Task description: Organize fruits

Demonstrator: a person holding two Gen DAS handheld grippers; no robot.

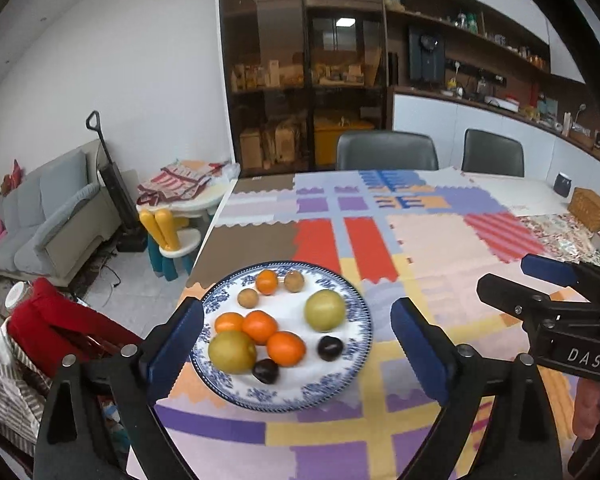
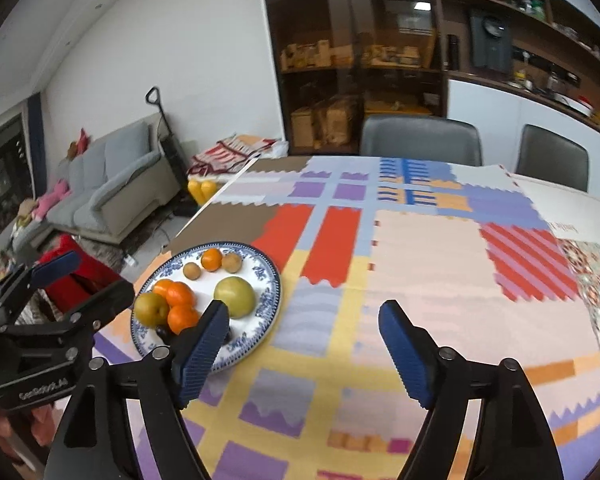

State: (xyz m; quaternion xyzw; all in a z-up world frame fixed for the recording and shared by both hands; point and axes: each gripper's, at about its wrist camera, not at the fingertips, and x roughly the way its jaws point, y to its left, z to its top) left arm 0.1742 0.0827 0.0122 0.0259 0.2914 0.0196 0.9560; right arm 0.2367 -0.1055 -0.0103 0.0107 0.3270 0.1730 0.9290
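Through my left wrist camera, my left gripper [image 1: 300, 344] stands with its blue-padded jaws wide apart and nothing between the pads; it hangs above the blue-and-white patterned plate [image 1: 356, 312], which sits near the corner of the table on a patchwork tablecloth [image 1: 432, 240]. On the plate I see four oranges [image 1: 286, 348], two yellow-green pears [image 1: 325, 310], two dark plums [image 1: 330, 348] and two small brown fruits [image 1: 247, 298] that I cannot identify more closely. One pear lies toward the near left rim, touching an orange; the other lies alone on the right side. My right gripper [image 1: 540, 284] shows at the right edge of this view, away from the plate, its fingers apart. Two grey chairs [image 1: 386, 150] stand behind the table. Through my right wrist camera, my right gripper [image 2: 304, 344] also has its jaws apart and empty, over bare tablecloth [image 2: 440, 260] just to the right of the plate [image 2: 270, 284]. Its left pad hides part of the plate's near rim and one plum. My left gripper [image 2: 88, 280] appears at the left edge, jaws parted, beside the plate. A grey sofa [image 2: 112, 184] stands by the far wall.
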